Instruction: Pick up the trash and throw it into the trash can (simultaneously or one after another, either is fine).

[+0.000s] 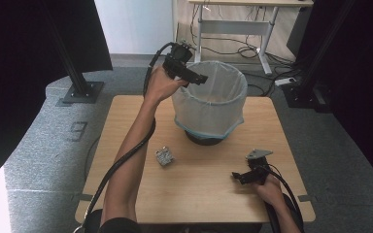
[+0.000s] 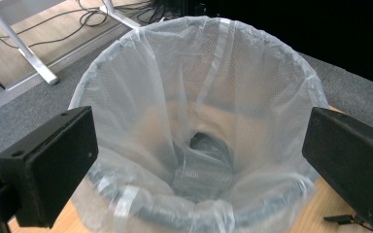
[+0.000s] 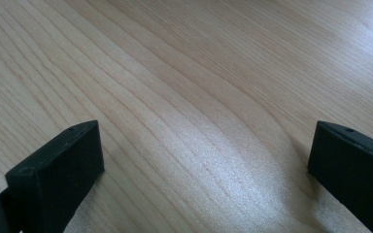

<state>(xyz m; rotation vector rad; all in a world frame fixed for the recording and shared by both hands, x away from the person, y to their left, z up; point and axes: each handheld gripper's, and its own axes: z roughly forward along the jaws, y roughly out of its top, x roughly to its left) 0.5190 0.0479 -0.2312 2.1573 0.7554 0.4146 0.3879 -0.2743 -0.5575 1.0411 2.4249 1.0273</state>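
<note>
A bin [image 1: 210, 99] lined with a clear plastic bag [image 2: 199, 87] stands at the back middle of the wooden table [image 1: 199, 194]. My left gripper [image 1: 197, 78] hovers at the bin's near-left rim, pointing into it. Its jaws are open with nothing between them [image 2: 201, 145]. Something greyish lies at the bottom of the bag [image 2: 199, 167]; I cannot tell what it is. A small crumpled grey piece [image 1: 164, 157] lies on the table in front of the bin. My right gripper [image 1: 238, 177] rests low at the front right, open over bare wood [image 3: 204, 165].
Grey carpet surrounds the table. Black stands [image 1: 80, 87] rise at the left and right of it. A desk frame with cables [image 1: 233, 29] is behind the bin. Open tabletop lies between the crumpled piece and the right gripper.
</note>
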